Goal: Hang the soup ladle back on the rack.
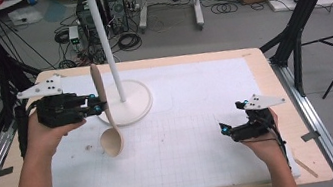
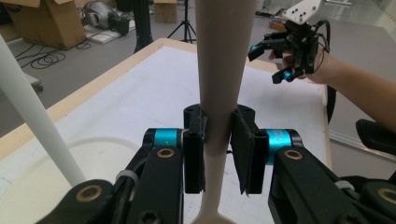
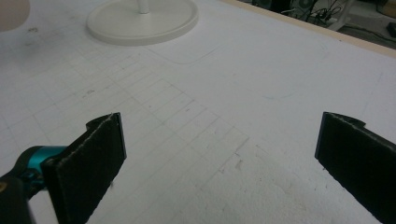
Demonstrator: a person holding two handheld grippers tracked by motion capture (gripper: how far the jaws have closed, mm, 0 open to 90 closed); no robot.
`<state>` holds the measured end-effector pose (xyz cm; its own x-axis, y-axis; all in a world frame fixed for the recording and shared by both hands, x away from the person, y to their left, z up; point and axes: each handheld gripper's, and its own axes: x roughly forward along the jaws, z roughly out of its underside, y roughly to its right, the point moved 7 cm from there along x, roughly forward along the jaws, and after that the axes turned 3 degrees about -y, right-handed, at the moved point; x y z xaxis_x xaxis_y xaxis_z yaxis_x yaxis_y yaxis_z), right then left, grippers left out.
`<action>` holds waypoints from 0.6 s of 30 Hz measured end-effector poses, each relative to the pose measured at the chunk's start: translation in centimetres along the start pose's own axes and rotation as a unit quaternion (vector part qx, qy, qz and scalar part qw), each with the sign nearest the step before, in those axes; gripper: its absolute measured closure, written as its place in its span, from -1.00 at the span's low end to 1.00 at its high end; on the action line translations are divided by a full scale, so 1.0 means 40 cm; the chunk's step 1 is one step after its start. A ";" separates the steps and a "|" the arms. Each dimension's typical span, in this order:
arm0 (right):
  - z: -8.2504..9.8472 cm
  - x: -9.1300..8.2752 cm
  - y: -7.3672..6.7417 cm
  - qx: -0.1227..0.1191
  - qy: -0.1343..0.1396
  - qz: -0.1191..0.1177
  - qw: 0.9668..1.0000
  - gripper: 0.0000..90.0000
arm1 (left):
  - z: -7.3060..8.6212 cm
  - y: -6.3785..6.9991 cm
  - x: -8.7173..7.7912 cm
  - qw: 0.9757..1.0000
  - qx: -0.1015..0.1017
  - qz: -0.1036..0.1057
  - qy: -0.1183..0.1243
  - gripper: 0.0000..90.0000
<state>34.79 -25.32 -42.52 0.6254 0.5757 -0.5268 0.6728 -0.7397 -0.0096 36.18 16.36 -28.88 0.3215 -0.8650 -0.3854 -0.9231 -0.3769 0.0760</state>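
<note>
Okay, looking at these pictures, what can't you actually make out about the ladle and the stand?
- Ladle bowl: in the left gripper view the bottom edge cuts it off.
- Ladle handle tip: the same view's top edge cuts it off.
- Whether the bowl touches the table: the high view cannot settle it.
- Stand hooks: the high view's top edge cuts them off.

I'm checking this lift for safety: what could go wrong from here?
1. The left gripper pinches the wooden ladle by its narrow handle, with the bowl hanging low; it could swing or slip.
2. The white stand rises right beside the ladle, so the handle could knock its pole.
</note>
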 end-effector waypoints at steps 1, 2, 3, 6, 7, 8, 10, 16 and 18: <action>0.000 0.000 0.000 0.000 0.000 0.000 1.000 -0.98 | 0.000 0.000 0.000 1.000 0.000 0.000 0.000 0.66; 0.000 0.000 0.000 0.000 0.000 0.000 1.000 -0.98 | -0.007 -0.003 -0.005 1.000 -0.002 0.003 0.000 0.66; 0.000 0.000 0.000 -0.001 0.000 0.000 1.000 -0.98 | -0.021 -0.012 -0.016 1.000 -0.005 0.004 0.000 0.66; 0.000 -0.001 0.000 0.002 0.000 0.001 1.000 -0.98 | -0.042 -0.027 -0.033 1.000 -0.004 0.000 -0.002 0.66; 0.000 -0.002 0.000 0.003 0.000 0.000 1.000 -0.98 | -0.049 -0.032 -0.038 1.000 -0.003 -0.002 -0.005 0.66; 0.000 -0.002 0.000 0.003 0.000 0.000 1.000 -0.99 | -0.057 -0.035 -0.042 1.000 -0.003 -0.004 -0.006 0.66; 0.000 -0.003 0.000 0.004 0.000 0.000 1.000 -0.98 | -0.063 -0.039 -0.047 1.000 -0.003 -0.005 -0.008 0.66; -0.002 -0.004 0.000 0.002 0.001 0.001 1.000 -0.98 | -0.108 -0.071 -0.065 1.000 -0.002 -0.013 -0.022 0.66; -0.002 -0.004 0.000 0.003 0.002 0.001 1.000 -0.98 | -0.114 -0.077 -0.067 1.000 -0.003 -0.014 -0.022 0.66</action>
<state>34.70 -25.39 -42.36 0.6281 0.5755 -0.5238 0.6695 -0.7427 -0.0131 39.11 18.33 -23.91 0.3373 -0.8386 -0.4278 -0.9127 -0.4026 0.0695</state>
